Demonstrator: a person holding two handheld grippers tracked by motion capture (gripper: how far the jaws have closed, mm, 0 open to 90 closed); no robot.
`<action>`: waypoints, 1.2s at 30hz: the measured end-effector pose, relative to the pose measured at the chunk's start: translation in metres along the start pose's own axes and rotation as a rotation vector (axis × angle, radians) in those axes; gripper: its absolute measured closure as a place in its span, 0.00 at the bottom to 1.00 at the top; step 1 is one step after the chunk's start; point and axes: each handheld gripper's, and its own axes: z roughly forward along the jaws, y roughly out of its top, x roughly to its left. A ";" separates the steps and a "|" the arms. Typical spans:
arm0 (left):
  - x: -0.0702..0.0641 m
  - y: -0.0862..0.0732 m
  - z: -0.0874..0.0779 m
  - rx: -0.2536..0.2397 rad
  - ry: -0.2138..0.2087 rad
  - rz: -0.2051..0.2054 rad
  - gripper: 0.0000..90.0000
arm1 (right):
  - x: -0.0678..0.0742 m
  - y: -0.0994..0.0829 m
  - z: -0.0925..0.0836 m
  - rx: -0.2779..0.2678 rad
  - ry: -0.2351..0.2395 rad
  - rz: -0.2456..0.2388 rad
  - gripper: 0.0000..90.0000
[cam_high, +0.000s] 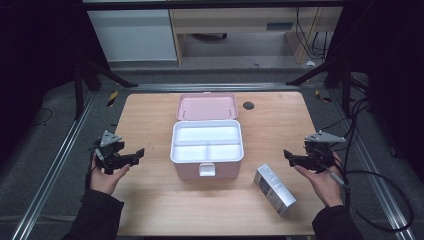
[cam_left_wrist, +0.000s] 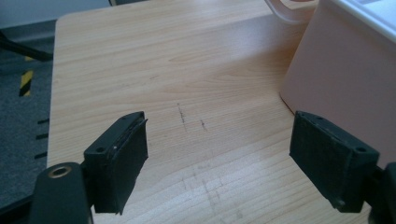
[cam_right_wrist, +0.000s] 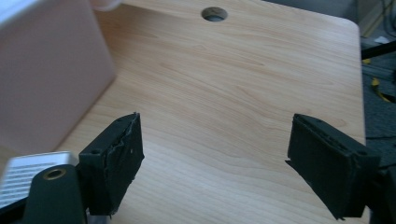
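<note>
The left gripper (cam_high: 134, 155) is held low over the table (cam_high: 150, 200), near its left edge, and its jaws are spread wide with nothing between them. In the left gripper view only bare wood is seen between the two black pads (cam_left_wrist: 122, 156), and the pink wall of the box (cam_left_wrist: 341, 79) is seen just beyond the right-hand pad, close but not touched. The right gripper (cam_high: 290, 157) is held the same way on the other side: jaws released, nothing gripped. In the right gripper view bare wood is framed by its pads (cam_right_wrist: 119, 149), the box wall (cam_right_wrist: 51, 74) is seen at the far left, and a round hole (cam_right_wrist: 214, 14) in the tabletop is seen at the far edge.

Both grippers are turned inward, toward the box (cam_high: 207, 145), which is set at the middle of the table, well apart from each. Its lid (cam_high: 206, 106) is swung open and is stood up behind it. A white tray (cam_high: 207, 141) is seated inside, split into one long compartment at the back and two smaller ones in front. A white latch (cam_high: 207, 170) is seen on the front wall.

A small silvery carton (cam_high: 274, 189) is laid flat on the table, in front of the box and to its right, near the right gripper and untouched. Its ribbed end (cam_right_wrist: 32, 175) is glimpsed at the lower left of the right gripper view, just behind the left-hand pad.
</note>
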 end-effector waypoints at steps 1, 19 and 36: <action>-0.001 0.000 -0.001 0.004 0.002 -0.002 0.22 | 0.003 0.003 -0.002 0.005 0.009 -0.006 0.21; -0.020 0.002 0.001 0.025 -0.017 0.055 0.24 | 0.062 0.007 -0.030 0.093 0.124 -0.163 0.36; -0.024 0.000 0.005 0.058 -0.031 0.074 0.26 | 0.085 -0.018 -0.013 0.252 0.156 -0.166 0.44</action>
